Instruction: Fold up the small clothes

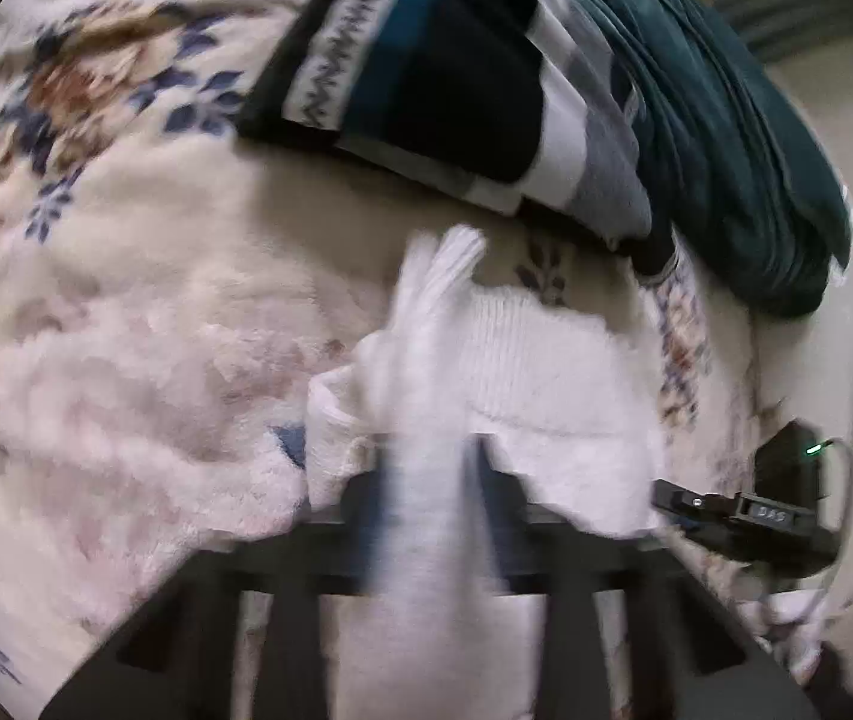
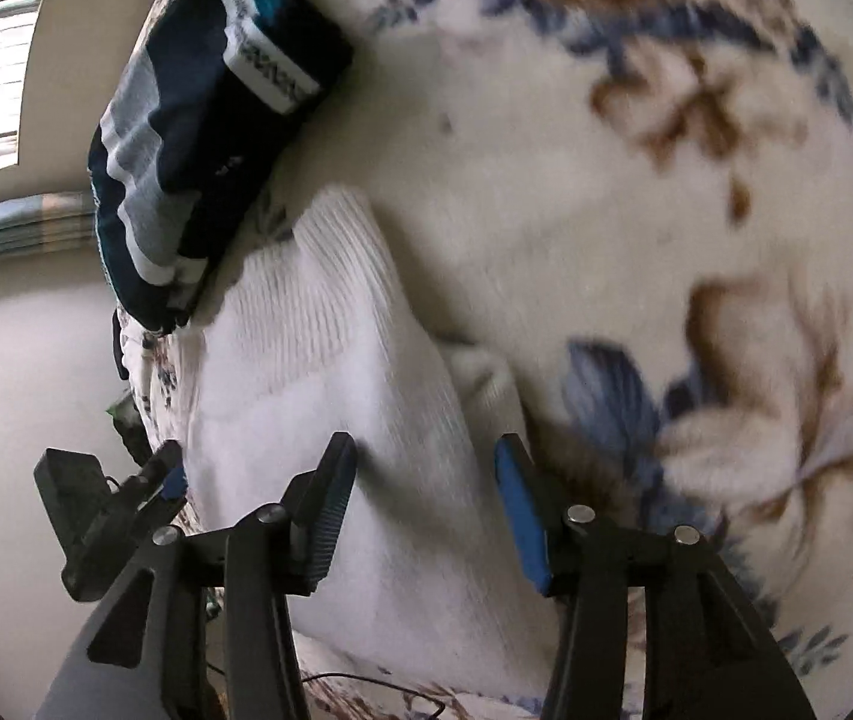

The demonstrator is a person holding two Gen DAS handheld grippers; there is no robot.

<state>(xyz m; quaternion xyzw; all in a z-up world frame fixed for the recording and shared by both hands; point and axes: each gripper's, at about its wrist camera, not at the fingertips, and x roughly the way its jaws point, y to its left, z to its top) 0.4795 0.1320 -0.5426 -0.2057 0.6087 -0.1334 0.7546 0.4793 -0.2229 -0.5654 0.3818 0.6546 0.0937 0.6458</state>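
Nearest, the left gripper [image 1: 426, 480] is clenched on a strip of the white sock [image 1: 546, 360], which runs up out of its fingers toward the folded striped garment [image 1: 456, 90]. The right gripper [image 2: 426, 480] straddles the same white knit with jaws apart; through the blur the pads seem not to press. The sock's long axis lies along both grippers' line, its ribbed cuff ending just short of the striped garment on the floral blanket [image 1: 126, 300].

Both wrist views look steeply down, close over the cream floral fleece blanket [image 1: 126, 312] – shared: white ribbed knit garment [image 1: 546, 372], folded navy-teal striped clothes [image 2: 186, 138] at blanket's edge.
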